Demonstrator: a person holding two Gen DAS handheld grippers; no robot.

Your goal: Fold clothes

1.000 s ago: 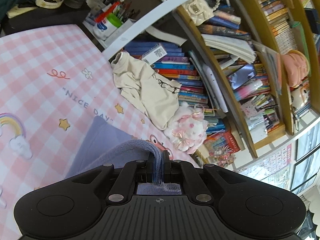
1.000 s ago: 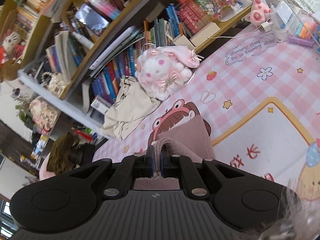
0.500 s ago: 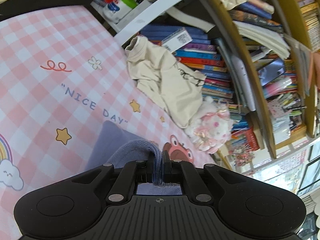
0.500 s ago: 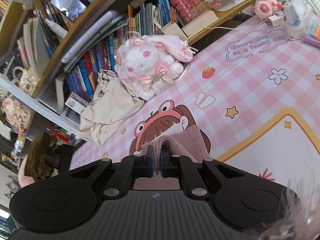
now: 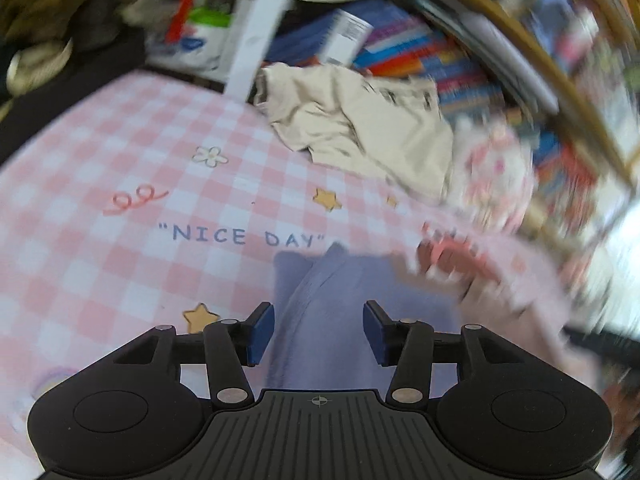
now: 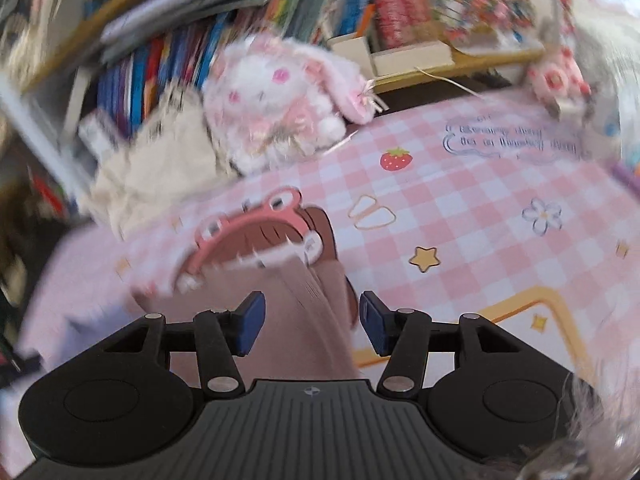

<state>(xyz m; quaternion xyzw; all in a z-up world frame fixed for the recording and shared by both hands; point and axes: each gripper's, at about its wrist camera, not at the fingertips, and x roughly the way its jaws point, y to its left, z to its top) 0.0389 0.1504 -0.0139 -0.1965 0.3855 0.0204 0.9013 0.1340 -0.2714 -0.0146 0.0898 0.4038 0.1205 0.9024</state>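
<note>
The garment (image 5: 344, 320) lies on the table (image 5: 120, 264) right under both grippers — it reads lavender in the left wrist view and dusty pink-mauve (image 6: 304, 320) in the right one, probably lighting. Soft knit w/ a thick ribbed edge, light, limp, not slippery; it'll sag and bunch wherever it's unsupported, so it wants two holds, one at each end of a hem or fold edge, pinched through the rib where the cloth is thickest. Left gripper (image 5: 319, 334) has just been opening: jaws spread, cloth between them but the pads don't press on it. Right gripper (image 6: 312, 328) likewise — just opened, jaws apart, a raised ridge of fabric running up between them, untouched. So the piece looks laid down, prob. a fold just set. Farther out: a crumpled cream garment (image 5: 360, 128) near the table's back edge, a white-pink plush rabbit (image 6: 280, 100) beside it, then a bookshelf (image 6: 180, 40) behind. Both views are motion-blurred.
</note>
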